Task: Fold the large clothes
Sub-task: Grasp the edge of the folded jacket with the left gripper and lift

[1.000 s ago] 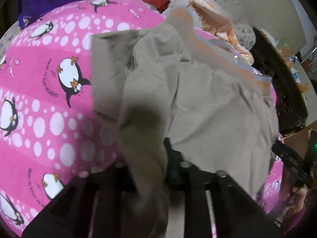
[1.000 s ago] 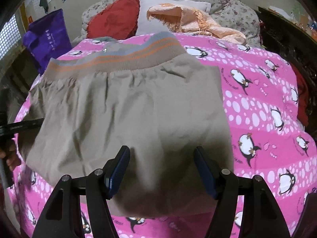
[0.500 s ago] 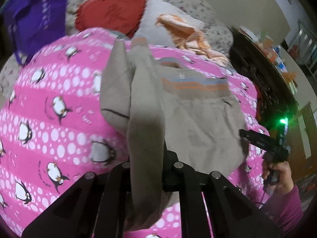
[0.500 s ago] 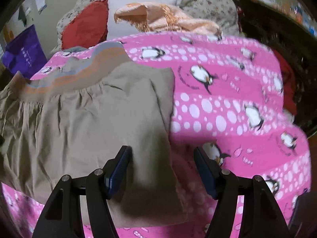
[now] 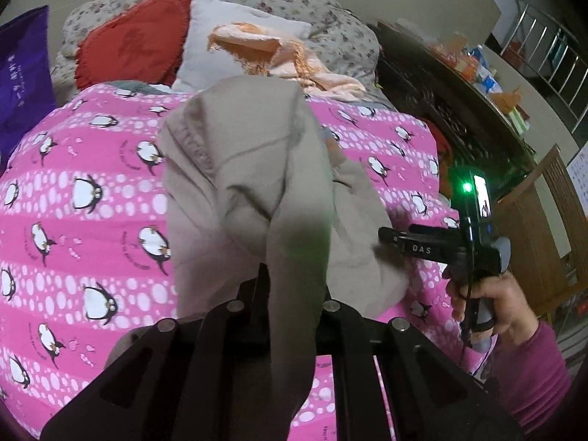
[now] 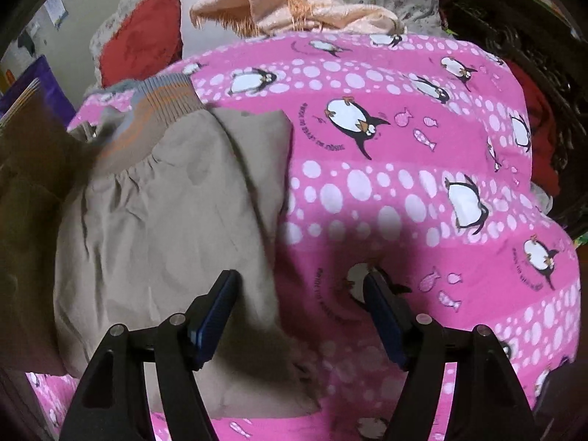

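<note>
Above the bedspread [image 5: 92,183], left gripper [image 5: 290,316] clamping trousers [image 5: 250,169].

I can read one word for sure. The letters "DAS" stand in white on the black finger of my right gripper [image 5: 384,237], seen from my left wrist camera. The pink penguin blanket [image 6: 386,191] has small dark writing next to the penguins, but the letters are too tiny and bent for me to read. The purple bag [image 5: 22,73] at the left has pale signs on it, and I cannot read those either.
</note>
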Motion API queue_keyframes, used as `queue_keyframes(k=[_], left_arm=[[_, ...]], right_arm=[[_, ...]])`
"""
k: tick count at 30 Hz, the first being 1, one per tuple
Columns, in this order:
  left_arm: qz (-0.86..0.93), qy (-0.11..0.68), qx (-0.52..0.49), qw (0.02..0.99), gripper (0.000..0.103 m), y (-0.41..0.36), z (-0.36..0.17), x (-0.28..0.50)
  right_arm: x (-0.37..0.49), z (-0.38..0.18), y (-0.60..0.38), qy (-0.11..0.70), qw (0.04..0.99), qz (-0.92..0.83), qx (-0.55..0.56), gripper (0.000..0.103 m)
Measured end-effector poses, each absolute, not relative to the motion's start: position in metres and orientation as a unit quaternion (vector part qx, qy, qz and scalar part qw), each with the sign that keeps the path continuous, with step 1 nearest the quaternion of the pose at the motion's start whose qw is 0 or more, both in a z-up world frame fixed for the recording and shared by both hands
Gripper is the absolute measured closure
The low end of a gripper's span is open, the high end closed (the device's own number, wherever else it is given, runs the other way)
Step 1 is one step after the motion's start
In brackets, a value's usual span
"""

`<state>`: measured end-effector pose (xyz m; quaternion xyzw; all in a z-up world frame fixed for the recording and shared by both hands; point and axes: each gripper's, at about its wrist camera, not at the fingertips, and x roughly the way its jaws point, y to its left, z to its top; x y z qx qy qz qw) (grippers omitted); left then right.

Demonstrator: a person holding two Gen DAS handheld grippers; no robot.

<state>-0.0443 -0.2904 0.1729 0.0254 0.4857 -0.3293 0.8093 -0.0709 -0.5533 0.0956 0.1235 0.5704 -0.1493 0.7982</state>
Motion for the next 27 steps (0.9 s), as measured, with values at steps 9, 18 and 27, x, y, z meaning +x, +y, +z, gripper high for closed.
queue_keyframes(k=[9,18,27], left_arm=[[-0.331,0.492,0.019,0.805,0.095,-0.291,0.17,-0.044],[-0.334,0.497,0.005,0.801,0.095,-0.281,0.168,-0.038],[-0.332,0.498,0.004,0.801,0.095,-0.283,0.167,-0.038]], right_arm=[[-0.069,0.098,-0.55,0.588,0.79,-0.156,0.074,0.03],[-0.065,0.101,-0.546,0.613,0.77,-0.18,0.005,0.03],[-0.115,0.09,-0.577,0.626,0.744,-0.23,0.035,0.029]])
